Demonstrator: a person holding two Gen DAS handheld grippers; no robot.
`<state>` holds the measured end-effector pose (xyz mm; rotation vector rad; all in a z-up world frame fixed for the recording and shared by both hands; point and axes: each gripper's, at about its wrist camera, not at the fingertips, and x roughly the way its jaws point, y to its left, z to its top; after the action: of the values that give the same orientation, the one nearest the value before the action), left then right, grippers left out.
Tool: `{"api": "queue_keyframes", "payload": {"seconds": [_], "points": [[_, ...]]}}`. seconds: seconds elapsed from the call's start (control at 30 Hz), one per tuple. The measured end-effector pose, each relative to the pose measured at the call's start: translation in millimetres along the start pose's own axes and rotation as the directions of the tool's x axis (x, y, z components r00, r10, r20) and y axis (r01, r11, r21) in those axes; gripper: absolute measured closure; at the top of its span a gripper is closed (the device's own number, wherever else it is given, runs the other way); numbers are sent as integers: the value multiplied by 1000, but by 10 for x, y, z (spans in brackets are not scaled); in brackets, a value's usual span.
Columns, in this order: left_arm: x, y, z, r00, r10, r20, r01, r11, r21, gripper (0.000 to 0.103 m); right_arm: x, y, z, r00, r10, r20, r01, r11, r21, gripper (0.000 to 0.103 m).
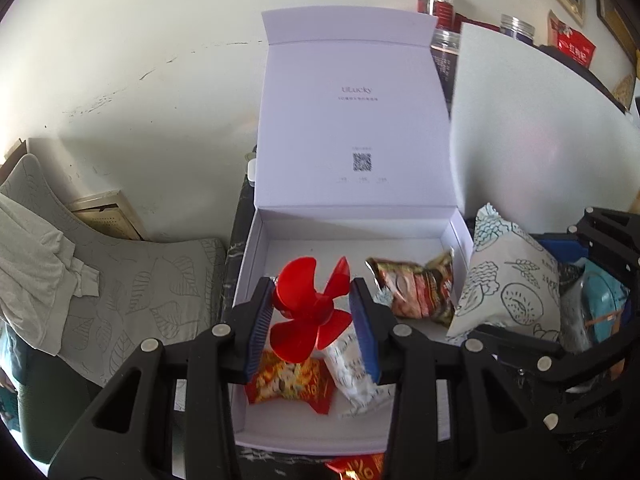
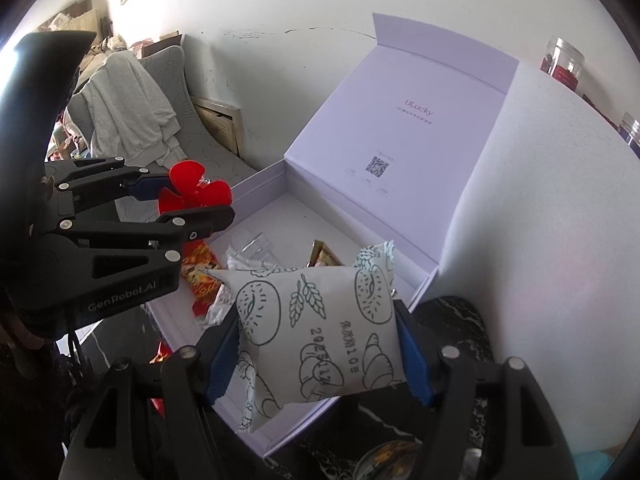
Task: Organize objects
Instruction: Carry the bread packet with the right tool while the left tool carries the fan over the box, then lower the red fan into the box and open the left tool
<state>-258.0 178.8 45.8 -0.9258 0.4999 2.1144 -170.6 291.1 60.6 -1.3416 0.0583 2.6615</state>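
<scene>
Over white box (image 1: 260, 240): left tongs (image 1: 314, 312) clamping red fan (image 1: 312, 308), right tongs (image 2: 320, 348) clamping bread packet (image 2: 316, 328).

The box (image 1: 456, 228) is pale lilac-white inside and out, its raised lid (image 1: 356, 120) printed with faint grey lettering and a small black-and-white QR square. The fan propeller (image 1: 310, 308) is solid bright red. One snack packet (image 1: 290, 384) is red with a yellow-orange picture; another (image 1: 416, 288) is dark brown and red with gold edges; a third wrapper (image 1: 356, 372) is white with dark speckled print. The pillow-shaped bread pack (image 2: 316, 328) is off-white, covered in dark teal line drawings — bagels, croissants, wheat ears — plus black stamped characters. Both grippers are black with blue ribbed pads (image 1: 262, 324). The counter (image 2: 448, 320) is black marble veined in white.
</scene>
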Motion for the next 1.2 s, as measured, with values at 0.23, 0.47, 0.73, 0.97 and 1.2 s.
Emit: {"api": "queue_keyframes", "payload": {"seconds": [0.23, 0.47, 0.73, 0.97, 1.2], "points": [[151, 65, 184, 1000, 5, 25, -5, 1000, 8, 66, 115, -72, 190, 1000, -5, -16, 4, 1000, -29, 32], [459, 171, 251, 1000, -28, -6, 28, 1000, 4, 66, 266, -94, 350, 999, -38, -10, 37, 998, -52, 32], [593, 177, 209, 997, -78, -14, 78, 997, 19, 66, 457, -82, 417, 999, -42, -35, 39, 995, -94, 32], [779, 141, 159, 993, -93, -72, 96, 995, 33, 66, 590, 0, 392, 991, -94, -90, 78, 983, -166, 32], [893, 92, 122, 987, -113, -111, 119, 992, 48, 66, 742, 33, 411, 989, -107, -107, 77, 964, -253, 32]]}}
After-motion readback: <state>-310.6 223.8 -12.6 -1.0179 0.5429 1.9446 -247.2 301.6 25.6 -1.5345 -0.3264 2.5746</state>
